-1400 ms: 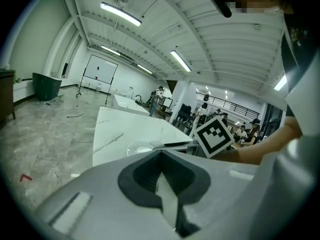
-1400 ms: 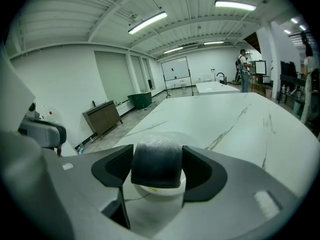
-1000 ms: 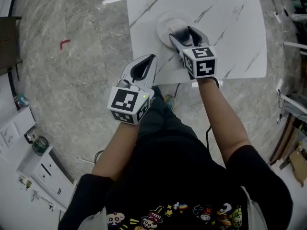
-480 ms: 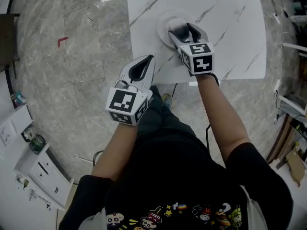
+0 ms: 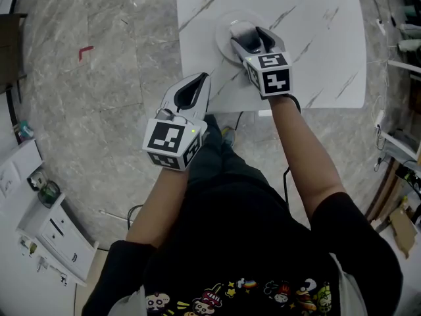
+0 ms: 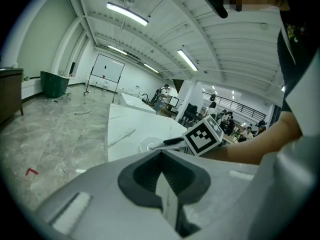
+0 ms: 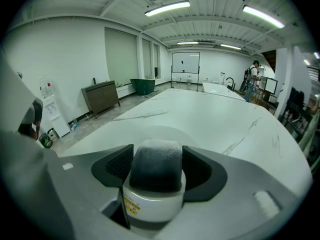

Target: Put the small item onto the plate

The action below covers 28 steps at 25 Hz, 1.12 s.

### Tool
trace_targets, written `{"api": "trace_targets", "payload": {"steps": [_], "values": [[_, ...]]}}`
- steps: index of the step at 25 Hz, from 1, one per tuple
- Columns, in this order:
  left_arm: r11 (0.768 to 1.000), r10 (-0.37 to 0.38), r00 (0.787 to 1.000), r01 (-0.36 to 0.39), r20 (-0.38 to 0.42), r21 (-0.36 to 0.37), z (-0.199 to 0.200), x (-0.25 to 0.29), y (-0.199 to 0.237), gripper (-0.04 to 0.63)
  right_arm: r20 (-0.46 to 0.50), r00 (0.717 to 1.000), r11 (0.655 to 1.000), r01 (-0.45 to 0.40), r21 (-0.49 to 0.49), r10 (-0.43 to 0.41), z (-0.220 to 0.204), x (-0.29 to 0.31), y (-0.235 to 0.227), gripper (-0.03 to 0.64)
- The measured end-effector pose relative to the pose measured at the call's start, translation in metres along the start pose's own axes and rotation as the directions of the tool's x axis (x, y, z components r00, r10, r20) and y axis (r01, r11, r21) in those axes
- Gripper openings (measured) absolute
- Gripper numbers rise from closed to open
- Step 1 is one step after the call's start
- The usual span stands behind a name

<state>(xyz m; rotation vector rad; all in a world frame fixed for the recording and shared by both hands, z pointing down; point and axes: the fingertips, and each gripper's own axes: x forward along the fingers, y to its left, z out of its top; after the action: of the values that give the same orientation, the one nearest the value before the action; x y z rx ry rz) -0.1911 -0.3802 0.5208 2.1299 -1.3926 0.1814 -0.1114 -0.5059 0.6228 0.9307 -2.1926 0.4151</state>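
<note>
Right gripper (image 5: 248,38) clamps small item (image 7: 152,176) over plate (image 5: 222,41) | left gripper (image 5: 191,91) closed, empty, at table (image 5: 329,45) corner

Left gripper (image 5: 199,79) closed, right gripper (image 5: 248,35) clamped

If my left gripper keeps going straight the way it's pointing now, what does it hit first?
Probably the near edge of the white table, short of the plate. The left gripper, shut and empty, aims there; the right gripper holding the small item lies beyond. Depth is unclear, so it might clear the edge.
</note>
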Motion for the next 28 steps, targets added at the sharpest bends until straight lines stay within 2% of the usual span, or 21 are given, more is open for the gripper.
{"api": "trace_targets", "payload": {"steps": [10,16,28], "values": [[1.0,0.01,1.0,-0.01,-0.003,-0.009,-0.003,0.001,0.008,0.0,-0.01,1.0,1.0,-0.015,-0.019,0.015,0.001,0.006,0.003,0.334],[1.0,0.017,1.0,-0.017,-0.003,-0.006,-0.004,0.002,0.01,0.0,-0.005,1.0,1.0,0.007,-0.024,-0.007,0.001,0.006,0.003,0.339],[1.0,0.004,1.0,-0.004,0.001,0.031,0.012,0.002,0.006,0.0,0.054,0.998,1.0,0.012,0.029,-0.013,0.017,-0.027,0.002,0.33]]}}
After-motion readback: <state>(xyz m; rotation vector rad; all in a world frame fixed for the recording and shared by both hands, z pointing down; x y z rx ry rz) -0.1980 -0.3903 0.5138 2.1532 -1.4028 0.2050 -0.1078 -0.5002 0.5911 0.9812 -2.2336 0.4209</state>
